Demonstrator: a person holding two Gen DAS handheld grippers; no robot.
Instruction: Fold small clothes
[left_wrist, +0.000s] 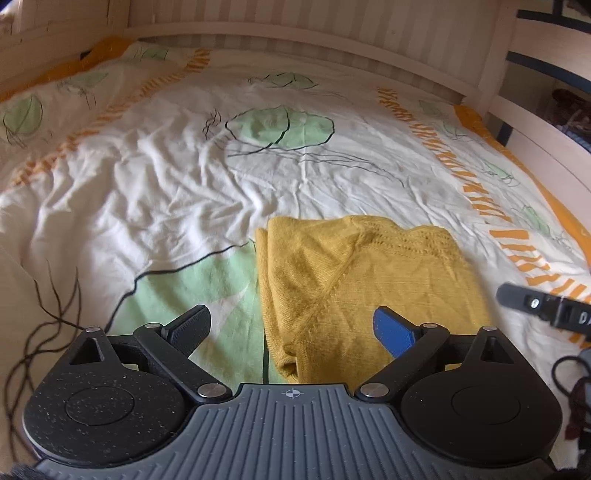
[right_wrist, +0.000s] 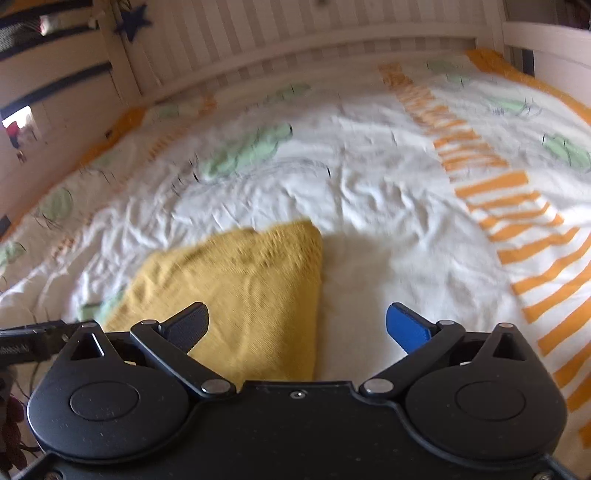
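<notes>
**Folded yellow knit on the bed, both claws spread and empty**

The yellow knit garment lies folded into a compact stack on the bed's duvet, its layered fold edge showing along its left side in the left wrist view. A raised seam runs diagonally across its top layer, with an openwork band near the far edge. In the right wrist view the same garment looks blurred and sits left of centre.

The left claw hovers over the near edge of the garment with its jaws wide apart, holding nothing; its blue pad is over the knit and its black pad is over a green leaf print. The right claw is likewise spread wide and empty, its black pad above the garment and its blue pad above bare white duvet.

The duvet is wrinkled, white with green leaves and orange stripes. A pale slatted bed frame rises behind it
</notes>
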